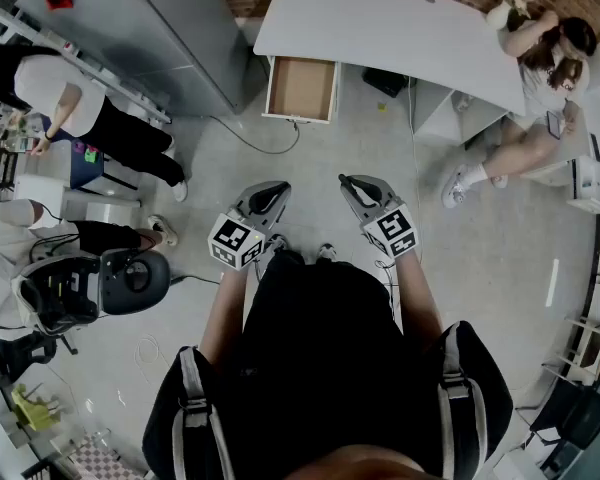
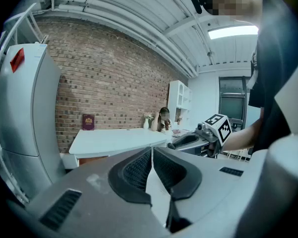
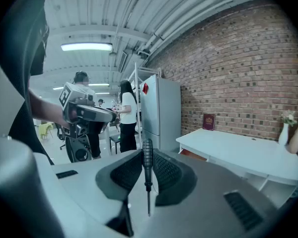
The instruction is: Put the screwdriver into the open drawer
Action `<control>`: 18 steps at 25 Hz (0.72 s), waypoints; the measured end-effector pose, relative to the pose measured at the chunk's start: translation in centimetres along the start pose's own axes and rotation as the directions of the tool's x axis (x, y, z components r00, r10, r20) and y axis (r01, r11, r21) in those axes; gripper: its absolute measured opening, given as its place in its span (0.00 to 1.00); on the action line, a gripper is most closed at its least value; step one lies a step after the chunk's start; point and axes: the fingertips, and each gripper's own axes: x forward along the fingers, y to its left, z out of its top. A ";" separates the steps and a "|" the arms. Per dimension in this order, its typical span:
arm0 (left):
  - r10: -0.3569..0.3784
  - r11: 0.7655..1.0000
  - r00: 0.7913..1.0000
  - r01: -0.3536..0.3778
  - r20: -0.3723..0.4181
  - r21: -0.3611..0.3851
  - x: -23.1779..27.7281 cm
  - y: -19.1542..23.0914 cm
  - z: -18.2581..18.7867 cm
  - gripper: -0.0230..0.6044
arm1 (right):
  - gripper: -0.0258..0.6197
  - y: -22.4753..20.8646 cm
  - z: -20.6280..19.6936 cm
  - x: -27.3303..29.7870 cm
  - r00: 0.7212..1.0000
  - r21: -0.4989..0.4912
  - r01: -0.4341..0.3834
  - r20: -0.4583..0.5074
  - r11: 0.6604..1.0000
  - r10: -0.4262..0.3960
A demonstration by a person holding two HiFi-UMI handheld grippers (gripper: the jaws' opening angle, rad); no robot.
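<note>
Clamped between the ribbed pads of the right gripper (image 3: 147,155): a slim screwdriver with a ribbed black handle and thin metal shaft (image 3: 147,168), handle up at the jaw tips, shaft running back toward the camera. On the left gripper (image 2: 152,155), pads pressed together with nothing between them. Both held side by side in front of the body, tips near each other but apart, above grey concrete floor (image 1: 310,163).

Ahead, well apart from the screwdriver: a white-walled drawer with a bare brown bottom (image 1: 302,88), pulled out from under the left end of a long white desk (image 1: 380,28), front edge toward the grippers. Just left of the drawer, the corner of a tall grey metal cabinet (image 1: 170,28); just right, dark space under the desk.

Open floor between grippers and drawer, crossed only by a thin black cable (image 1: 250,143) curving near the drawer's left front corner. Standing person (image 1: 90,113) off to the left, seated person (image 1: 535,78) at the desk's right end, both well apart from that stretch of floor.
</note>
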 end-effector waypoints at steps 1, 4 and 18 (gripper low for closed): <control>0.001 1.000 1.000 -0.001 -0.001 0.000 0.0 -0.1 0.0 0.07 | 0.23 0.0 -0.2 -0.1 1.000 0.001 0.000 -0.004 1.000 0.000; 0.004 1.000 1.000 -0.004 -0.002 -0.002 -0.1 -0.4 -0.1 0.07 | 0.23 0.1 -0.4 -0.3 1.000 0.001 -0.002 -0.010 1.000 0.002; 0.017 1.000 1.000 -0.018 -0.004 -0.005 -0.5 -0.5 -0.1 0.07 | 0.23 0.8 -0.2 -0.4 1.000 0.009 -0.015 0.009 1.000 0.015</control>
